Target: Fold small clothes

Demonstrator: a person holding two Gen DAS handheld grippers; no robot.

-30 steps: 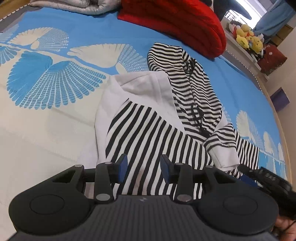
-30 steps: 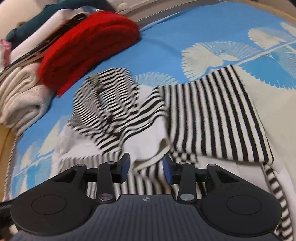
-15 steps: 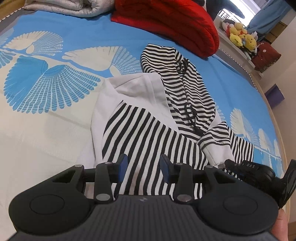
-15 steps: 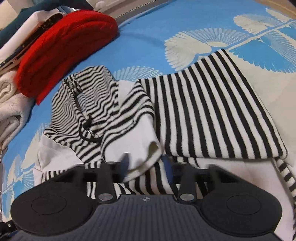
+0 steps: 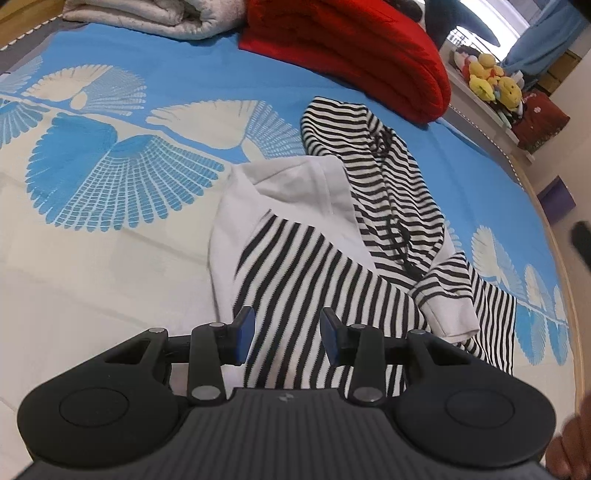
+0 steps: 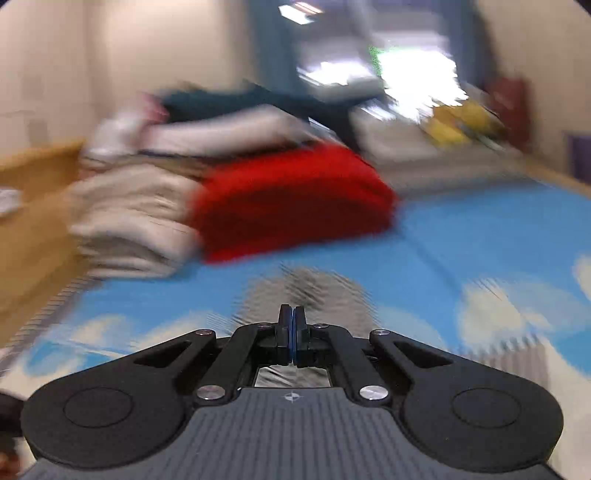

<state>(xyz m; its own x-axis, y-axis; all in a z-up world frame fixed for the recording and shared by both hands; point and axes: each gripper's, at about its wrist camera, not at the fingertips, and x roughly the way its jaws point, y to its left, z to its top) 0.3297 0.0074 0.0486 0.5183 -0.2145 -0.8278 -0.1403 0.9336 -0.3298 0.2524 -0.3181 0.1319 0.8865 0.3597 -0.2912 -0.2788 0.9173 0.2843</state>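
Bed cover [image 5: 229, 70]: blue, printed with cream and blue fan-shaped motifs; it carries everything listed here.
Striped hoodie [image 5: 295, 280]: black-and-white striped small garment with plain white panels, lying partly folded on the bed cover, just ahead of the left hand-held gripper. Its hood [image 5: 354, 133] points toward the far end of the bed; a dark drawstring runs down the middle.
Sleeve cuff [image 5: 448, 314]: white, with a striped band above it, laid across the right-hand part of the hoodie.
Left hand-held gripper [image 5: 287, 334]: blue-padded jaws set partway apart, nothing between the pads; it sits low over the striped hem, pointing steeply down at the cloth.
Right hand-held gripper [image 6: 291, 325]: jaws fully together, pad against pad, with no cloth caught between them. It points nearly level across the bed; its view is heavily smeared.
Hoodie in the right wrist view [image 6: 306, 291]: only a grey striped blur beyond the closed tips, apart from them.
Red folded item [image 5: 354, 51]: thick, bright red, at the far end of the bed, close beyond the hood.
Beige folded blanket [image 5: 147, 16]: beside the red item, to its left in the left wrist view.
Plush toys [image 5: 491, 79]: yellow, on a ledge past the bed's far corner.
Person's hand [image 5: 569, 446]: a part shows at the lower right edge of the left wrist view.
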